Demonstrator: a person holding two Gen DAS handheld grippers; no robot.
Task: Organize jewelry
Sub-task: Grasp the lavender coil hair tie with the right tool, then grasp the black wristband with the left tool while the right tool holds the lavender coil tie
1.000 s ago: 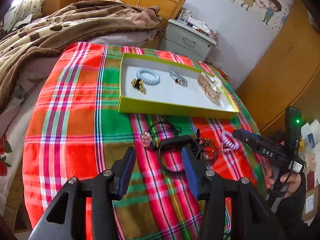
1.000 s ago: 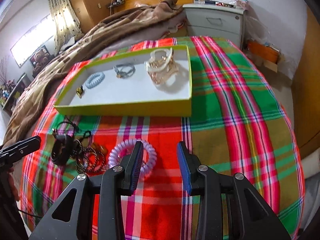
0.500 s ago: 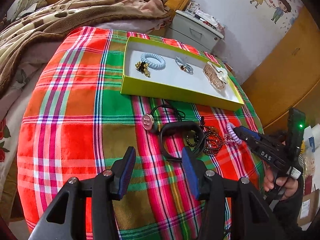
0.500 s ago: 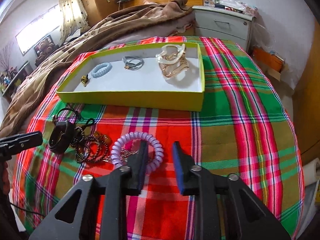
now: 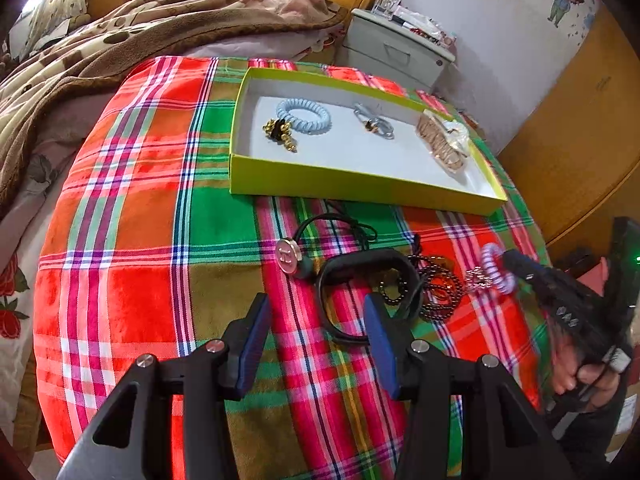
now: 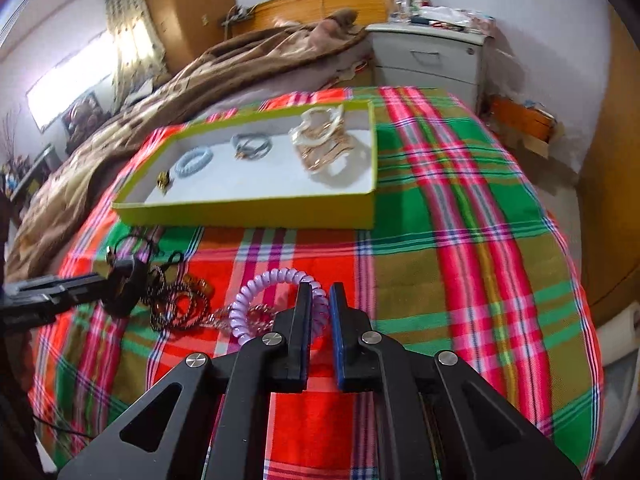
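Beside the tray [image 6: 256,212], right tool [image 6: 320,296] pinches purple coil [image 6: 256,296].

Left gripper [image 5: 316,306] fingers spread wide — right gripper [image 6: 320,294] fingers nearly closed.

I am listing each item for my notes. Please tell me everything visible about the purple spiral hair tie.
The purple spiral hair tie is a pale lilac coil, plastic-looking and glossy, shaped as a closed ring. It is outside the green box, at the plaid cloth. The right gripper has its jaws closed on the ring's near right side. A small metallic chain lies inside and beside it.
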